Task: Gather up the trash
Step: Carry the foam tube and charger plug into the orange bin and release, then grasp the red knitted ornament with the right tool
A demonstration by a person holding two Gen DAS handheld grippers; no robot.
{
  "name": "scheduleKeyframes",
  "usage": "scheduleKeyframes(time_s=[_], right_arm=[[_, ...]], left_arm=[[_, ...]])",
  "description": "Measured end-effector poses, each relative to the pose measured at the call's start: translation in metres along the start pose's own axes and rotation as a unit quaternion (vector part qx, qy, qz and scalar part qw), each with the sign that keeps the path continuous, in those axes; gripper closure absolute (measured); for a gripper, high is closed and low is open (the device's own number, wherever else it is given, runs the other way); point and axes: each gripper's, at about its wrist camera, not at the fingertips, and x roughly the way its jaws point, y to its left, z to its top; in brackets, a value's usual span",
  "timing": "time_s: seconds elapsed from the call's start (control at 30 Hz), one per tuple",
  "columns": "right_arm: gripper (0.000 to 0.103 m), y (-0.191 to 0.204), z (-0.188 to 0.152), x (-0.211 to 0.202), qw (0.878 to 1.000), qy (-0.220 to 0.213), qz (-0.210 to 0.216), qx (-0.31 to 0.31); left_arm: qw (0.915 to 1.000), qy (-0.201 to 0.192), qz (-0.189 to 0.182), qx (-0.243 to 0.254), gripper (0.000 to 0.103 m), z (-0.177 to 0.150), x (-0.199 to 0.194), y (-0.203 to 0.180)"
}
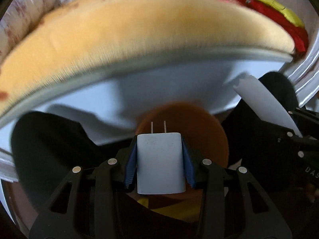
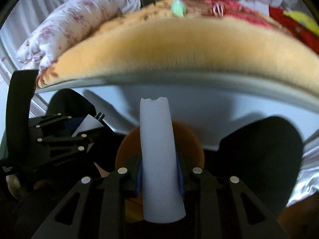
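My left gripper (image 1: 159,159) is shut on a white plug-in charger (image 1: 160,163), prongs pointing forward. My right gripper (image 2: 159,171) is shut on a white paper tube (image 2: 159,155) with a torn top end. Both hang over a round orange bin (image 1: 211,131), which also shows in the right wrist view (image 2: 191,139). The right gripper and its tube appear at the right of the left wrist view (image 1: 265,107). The left gripper appears at the left of the right wrist view (image 2: 59,135).
A bed with an orange blanket (image 1: 139,33) and a white frame (image 1: 159,83) fills the space ahead. A flowered quilt roll (image 2: 69,23), a green object (image 2: 178,8) and red and yellow cloth (image 1: 279,14) lie on it.
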Motion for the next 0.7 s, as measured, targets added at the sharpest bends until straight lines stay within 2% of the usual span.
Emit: scheduleKeyframes(time_s=[0.17,0.23,0.33,0.57,0.7], right_arm=[[0.076,-0.008,0.008,0.023,0.999,0.028,-0.002,0.016],[0.071,-0.01,0.011,0.032,0.999,0.04,-0.004,0.014],[0.056,-0.009,0.011,0.04,0.998,0.051,-0.011,0.017],[0.054,-0.017,0.011,0.034,0.998,0.039,-0.013,0.039],[0.054,-0.016,0.01,0.021,0.999,0.018,-0.02,0.038]], left_arm=[[0.9996,0.027,0.0,-0.009,0.064,0.001,0.018,0.005],[0.9993,0.036,0.007,-0.009,0.063,0.002,0.024,0.006],[0.9987,0.042,0.027,-0.005,0.036,0.001,0.029,0.004],[0.9987,0.042,0.027,-0.01,0.035,0.002,0.028,0.004],[0.9988,0.04,0.023,-0.013,0.035,0.002,0.024,0.007]])
